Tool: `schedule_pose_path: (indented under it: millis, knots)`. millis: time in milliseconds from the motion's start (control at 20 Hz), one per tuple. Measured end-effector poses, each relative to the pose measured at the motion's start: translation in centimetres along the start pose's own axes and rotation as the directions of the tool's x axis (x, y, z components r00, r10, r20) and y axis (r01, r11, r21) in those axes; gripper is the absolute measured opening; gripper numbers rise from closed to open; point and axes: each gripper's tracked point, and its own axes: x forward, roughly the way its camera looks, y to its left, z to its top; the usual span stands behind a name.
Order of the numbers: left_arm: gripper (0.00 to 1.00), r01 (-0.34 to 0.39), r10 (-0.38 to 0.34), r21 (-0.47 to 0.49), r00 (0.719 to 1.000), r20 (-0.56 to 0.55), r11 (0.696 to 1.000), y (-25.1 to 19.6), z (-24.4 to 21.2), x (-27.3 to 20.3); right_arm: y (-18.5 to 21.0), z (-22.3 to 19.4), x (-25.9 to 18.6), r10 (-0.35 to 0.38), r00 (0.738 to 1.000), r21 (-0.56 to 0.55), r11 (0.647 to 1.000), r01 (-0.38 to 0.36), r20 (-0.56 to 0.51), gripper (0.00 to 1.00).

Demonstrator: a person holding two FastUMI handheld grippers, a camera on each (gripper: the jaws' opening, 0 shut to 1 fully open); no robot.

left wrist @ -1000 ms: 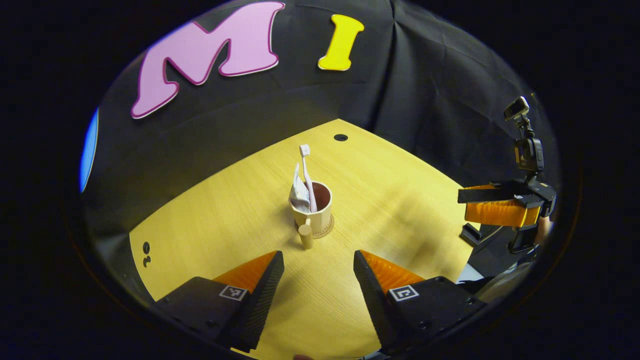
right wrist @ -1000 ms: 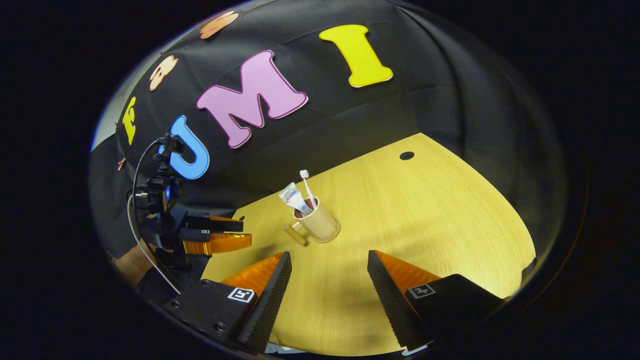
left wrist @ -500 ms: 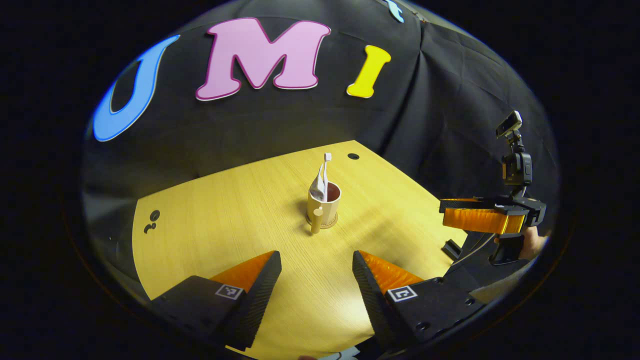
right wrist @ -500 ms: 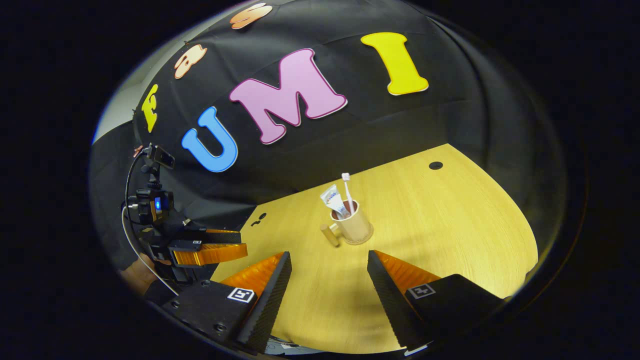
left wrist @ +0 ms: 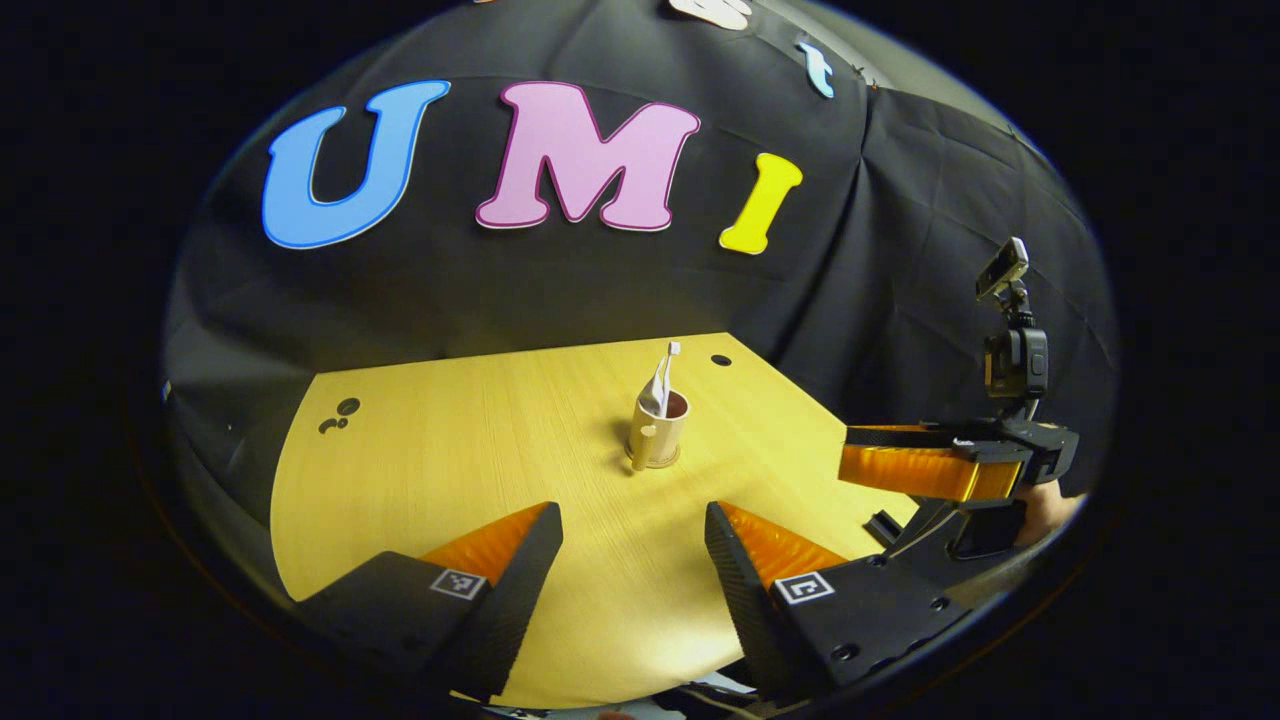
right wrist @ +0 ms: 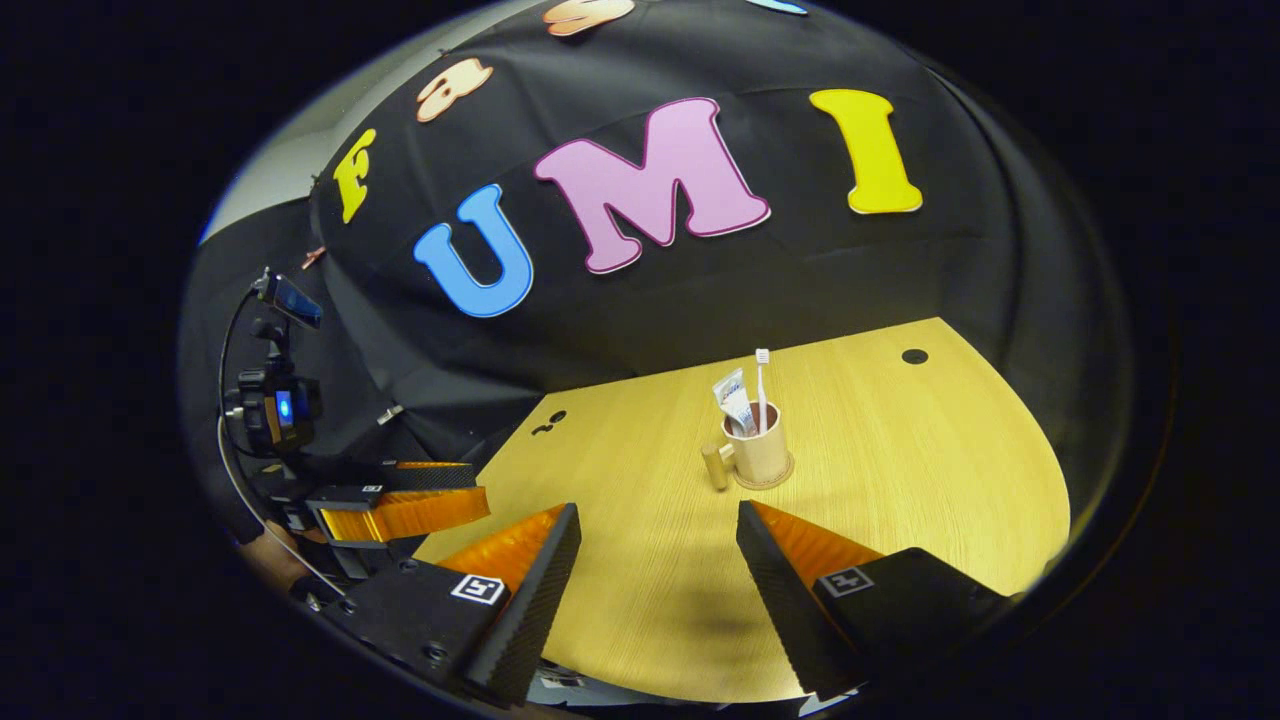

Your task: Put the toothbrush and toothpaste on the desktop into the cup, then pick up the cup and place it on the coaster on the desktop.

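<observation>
Two pairs of fingers frame the near edge of your views, and both are spread wide with nothing between them. Your left gripper [left wrist: 632, 520] hangs over the near part of the wooden desktop [left wrist: 450, 440], its ribbed wedge-shaped fingers [left wrist: 525, 560] parted; your right gripper [right wrist: 658, 525] stands the same way, and from the left gripper view you can see it side-on off to the right [left wrist: 935, 470], well apart from the cup.

Straight ahead of the left fingers, past a stretch of bare pale wood grain, stands the cup [left wrist: 657, 432]: a cream, matte cylinder with a dark inside and a stubby peg-like handle [right wrist: 714, 466] that points back toward you. It sits upright on a thin round coaster [right wrist: 765, 481] (only the rim peeks out beneath the base). From the right gripper view the cup lies ahead and slightly right of the gap between the fingers.

Inside it, the white toothbrush [right wrist: 762, 385] stands nearly upright, bristles at the top, and beside it the crimped white toothpaste [right wrist: 733, 397] tube leans against the rim.

Farther off, a small dark round hole [right wrist: 914, 356] marks the desktop's far corner.
</observation>
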Motion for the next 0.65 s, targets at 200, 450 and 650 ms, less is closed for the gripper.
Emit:
schedule_pose_path:
  millis: [200, 450, 650]
  knots:
    - [0.89, -0.014, 0.014, -0.055, 1.000, 0.011, 0.998, -0.3, -1.1, -1.0, 1.9, 0.4, 0.1, 0.030, 0.999, -0.017, 0.999, -0.030, 0.012, 0.96]
    - [0.90, -0.026, 0.026, -0.079, 1.000, 0.003, 0.997, 0.2, -1.8, -1.2, 1.4, 0.9, 0.1, 0.003, 0.999, -0.025, 1.000, -0.002, 0.034, 0.97]
    - [0.90, -0.023, 0.022, -0.082, 1.000, -0.009, 0.996, 0.1, -2.0, -1.3, 0.8, 0.7, 0.3, 0.001, 1.000, -0.001, 1.000, -0.001, 0.028, 0.97]
